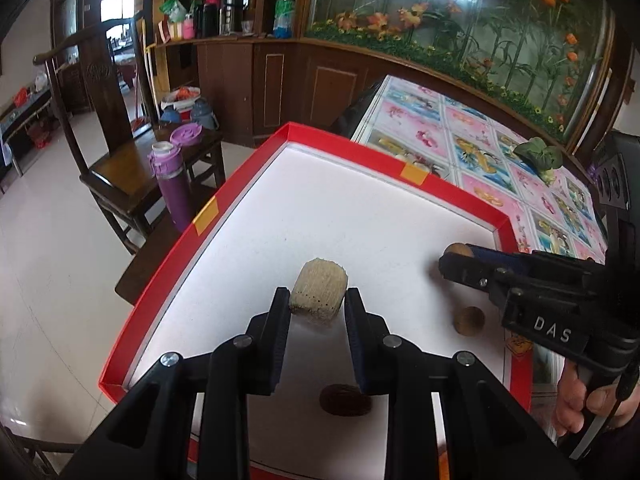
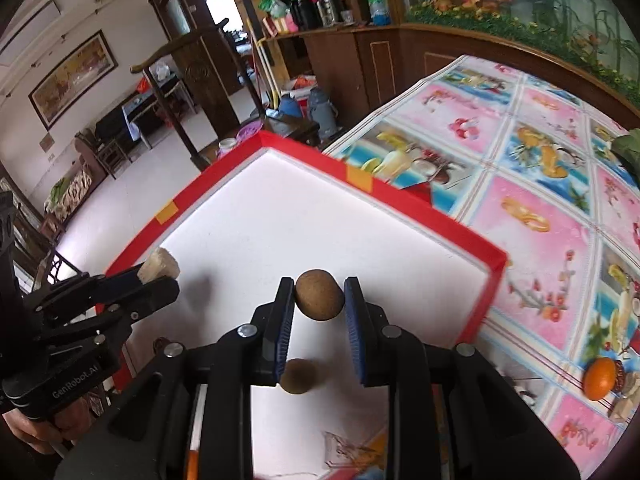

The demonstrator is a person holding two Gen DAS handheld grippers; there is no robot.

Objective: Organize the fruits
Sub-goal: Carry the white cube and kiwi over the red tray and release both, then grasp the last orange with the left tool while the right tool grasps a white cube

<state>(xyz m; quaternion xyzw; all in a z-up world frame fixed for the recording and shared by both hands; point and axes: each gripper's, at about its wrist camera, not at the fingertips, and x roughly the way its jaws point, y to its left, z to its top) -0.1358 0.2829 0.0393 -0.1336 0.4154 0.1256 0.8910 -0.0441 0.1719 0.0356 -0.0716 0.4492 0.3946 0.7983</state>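
A red-rimmed tray (image 1: 256, 168) with a white floor lies on the table. My left gripper (image 1: 318, 300) is shut on a pale, fibrous cylinder of fruit (image 1: 319, 296) held above the tray floor; it also shows in the right wrist view (image 2: 160, 266). My right gripper (image 2: 319, 298) is shut on a round brown fruit (image 2: 319, 295), held over the tray near its right rim (image 2: 472, 252); it shows in the left wrist view (image 1: 456, 258) too. A second round brown fruit (image 1: 469, 320) lies on the tray floor. A dark oval fruit (image 1: 346, 400) lies under my left gripper.
An orange (image 2: 599, 378) sits on the floral tablecloth (image 2: 532, 168) right of the tray. A green leafy item (image 1: 538, 154) lies at the table's far side. A wooden chair with a purple bottle (image 1: 172, 184) stands left of the table.
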